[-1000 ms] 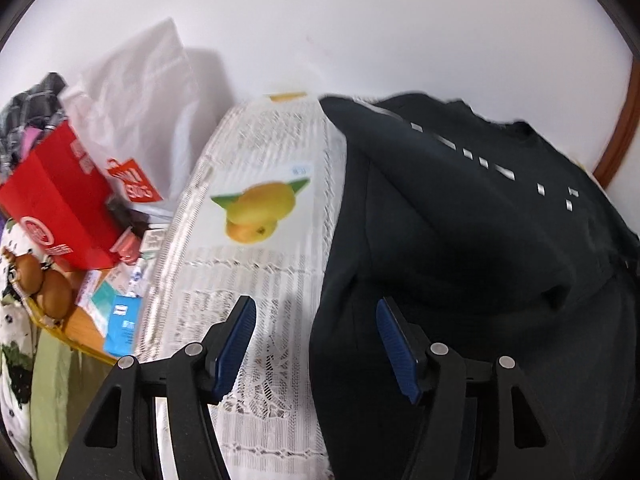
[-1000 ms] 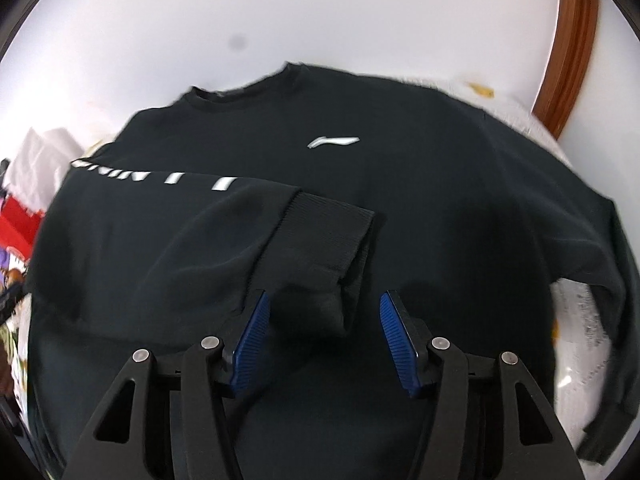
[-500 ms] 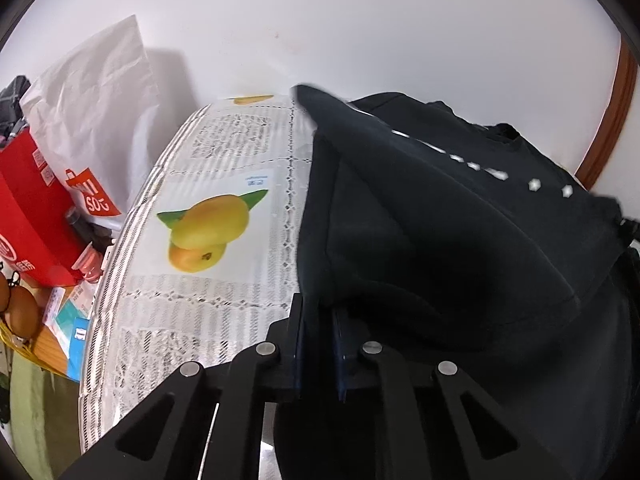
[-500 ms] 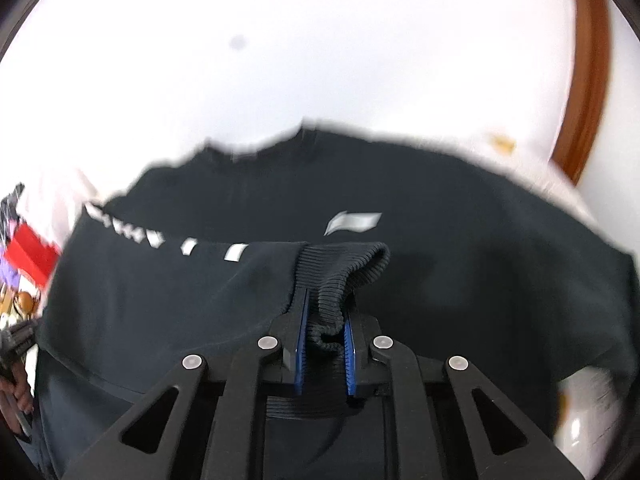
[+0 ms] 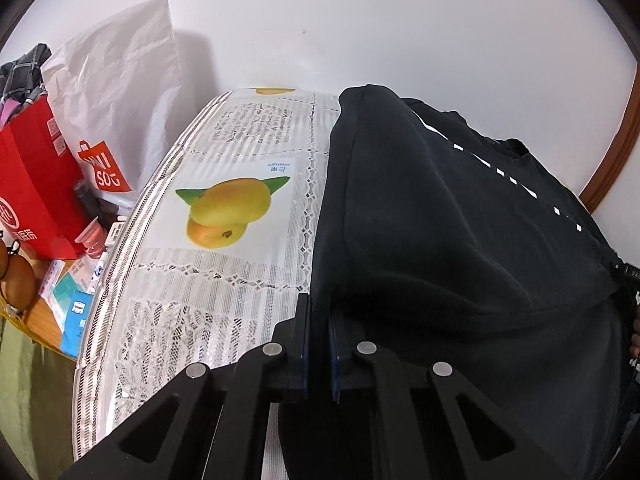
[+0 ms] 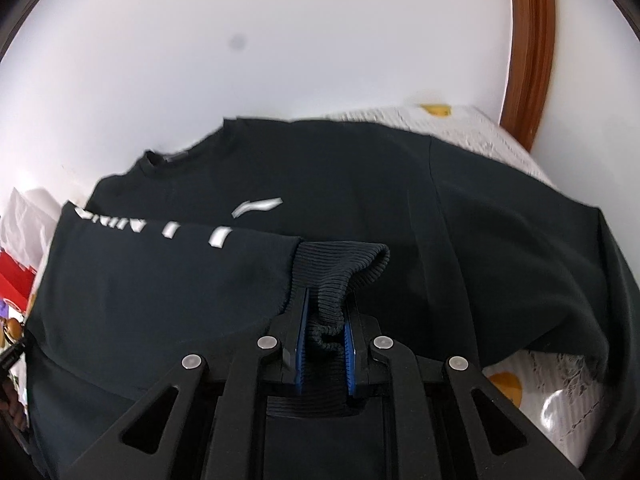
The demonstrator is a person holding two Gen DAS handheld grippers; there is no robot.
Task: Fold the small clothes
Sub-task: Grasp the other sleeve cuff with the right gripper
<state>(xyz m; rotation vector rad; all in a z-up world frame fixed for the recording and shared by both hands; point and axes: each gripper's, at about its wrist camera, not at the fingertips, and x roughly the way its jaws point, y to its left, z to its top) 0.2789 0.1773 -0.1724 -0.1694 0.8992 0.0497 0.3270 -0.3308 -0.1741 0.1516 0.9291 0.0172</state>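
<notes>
A black sweatshirt with a white chest logo lies on the table, one sleeve folded across its body. My right gripper is shut on that sleeve's ribbed cuff and holds it raised over the chest. In the left wrist view the sweatshirt fills the right half. My left gripper is shut on its left side edge, lifting the cloth off the table.
The table has a lace-print cover with a mango picture. Left of it stand a red bag, a white shopping bag and small boxes. A white wall lies behind, with a wooden frame at right.
Both grippers went from open to shut: the left closed on the sweatshirt's side edge, the right on the sleeve cuff. Both have since lifted the cloth.
</notes>
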